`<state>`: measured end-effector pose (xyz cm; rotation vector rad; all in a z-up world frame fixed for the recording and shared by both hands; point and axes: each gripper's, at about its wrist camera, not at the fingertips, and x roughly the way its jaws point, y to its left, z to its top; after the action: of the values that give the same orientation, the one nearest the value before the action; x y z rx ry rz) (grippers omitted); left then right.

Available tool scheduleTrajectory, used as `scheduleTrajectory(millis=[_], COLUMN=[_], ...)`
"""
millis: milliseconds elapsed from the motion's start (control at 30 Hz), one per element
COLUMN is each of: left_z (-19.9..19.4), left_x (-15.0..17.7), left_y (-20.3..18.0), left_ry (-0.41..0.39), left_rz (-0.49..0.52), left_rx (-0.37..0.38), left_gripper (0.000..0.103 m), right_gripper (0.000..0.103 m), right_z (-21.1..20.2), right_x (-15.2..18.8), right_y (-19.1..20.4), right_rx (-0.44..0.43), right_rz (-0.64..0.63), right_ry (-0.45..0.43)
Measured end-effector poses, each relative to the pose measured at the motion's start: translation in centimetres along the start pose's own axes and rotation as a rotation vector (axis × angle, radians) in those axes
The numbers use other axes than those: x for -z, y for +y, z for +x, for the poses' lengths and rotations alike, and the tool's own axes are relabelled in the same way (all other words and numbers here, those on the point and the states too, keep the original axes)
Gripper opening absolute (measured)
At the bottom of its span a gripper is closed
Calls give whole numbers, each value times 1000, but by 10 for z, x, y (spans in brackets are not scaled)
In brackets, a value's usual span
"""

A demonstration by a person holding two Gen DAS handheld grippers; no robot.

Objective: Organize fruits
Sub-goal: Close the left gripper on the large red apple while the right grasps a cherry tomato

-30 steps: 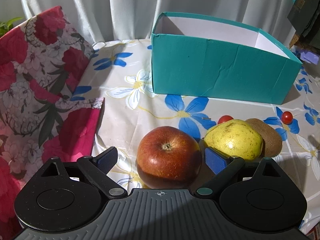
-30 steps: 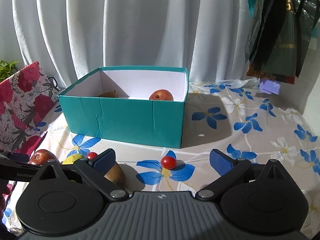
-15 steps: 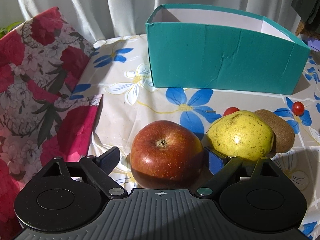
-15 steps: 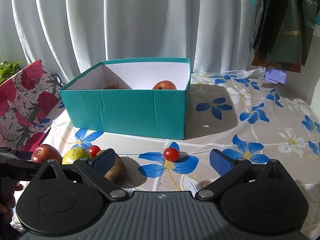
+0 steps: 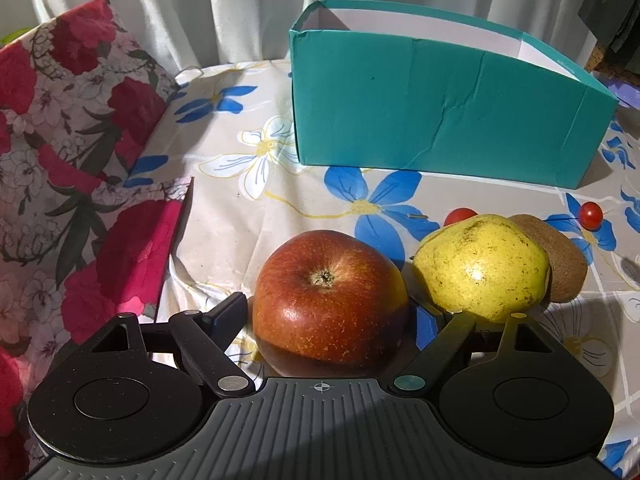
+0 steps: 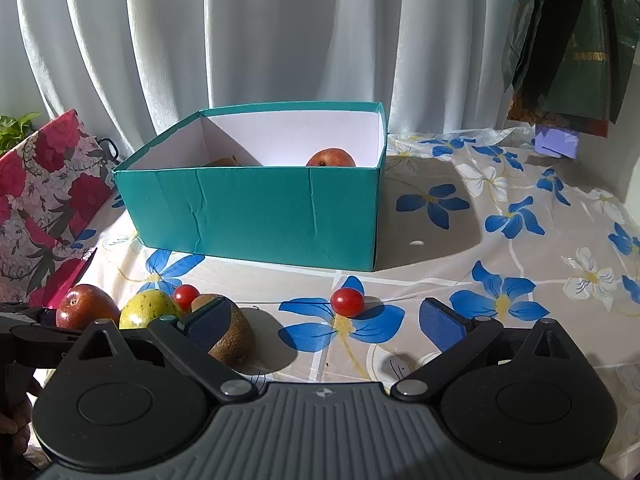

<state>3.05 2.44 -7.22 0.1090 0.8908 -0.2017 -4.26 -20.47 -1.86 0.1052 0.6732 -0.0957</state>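
Left gripper (image 5: 326,316) straddles the round red apple (image 5: 329,295) on the flower-printed tablecloth (image 5: 248,236), jaws closing with a sliver of gap visible at the left pad. The open teal cardboard box (image 5: 440,116) lies straight ahead. Right gripper (image 6: 326,320) hangs wide open and empty.

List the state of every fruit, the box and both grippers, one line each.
Left gripper: jaws closing around the red apple.
Red apple: on the cloth, between the left jaws.
Pear: on the cloth, touching the kiwi.
Kiwi: on the cloth.
Teal box: open, a red fruit inside.
Two cherry tomatoes: loose on the cloth.
Right gripper: open, empty.
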Motion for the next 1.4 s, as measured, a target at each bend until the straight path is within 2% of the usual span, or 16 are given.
scheduleTrajectory(millis=[67, 233, 467, 567, 700, 900, 1067, 1200, 1400], left_z=[-1, -3, -27, -35, -45, -52, -52, -53, -59], left_x=[-1, -4, -8, -10, -12, -13, -13, -15, -23], left_y=[-2, -1, 0, 1, -1, -5, -3, -4, -10], left_ry=[-1, 18, -8, -14, -23, -24, -11, -9, -26], left_rz=[11, -9, -14, -21, -22, -16, -36, -35, -20], left_rx=[15, 25, 49, 63, 72, 74, 64, 58, 51], left_gripper=[77, 77, 77, 77, 77, 77, 77, 77, 77], right_gripper=[100, 100, 99, 91, 72, 49, 43, 27, 27], right_z=[1, 5, 17, 30, 56, 91, 95, 96, 88], right_x=[0, 2, 1, 1, 1, 3, 6, 6, 3], right_y=[1, 3, -1, -3, -4, -6, -7, -6, -11], right_rx=[3, 24, 81, 94, 101, 107, 83, 74, 55], right_rz=[-3, -14, -24, -23, -26, -13, -6, -20, 21], right_ry=[2, 7, -7, -4, 25, 85, 89, 86, 87])
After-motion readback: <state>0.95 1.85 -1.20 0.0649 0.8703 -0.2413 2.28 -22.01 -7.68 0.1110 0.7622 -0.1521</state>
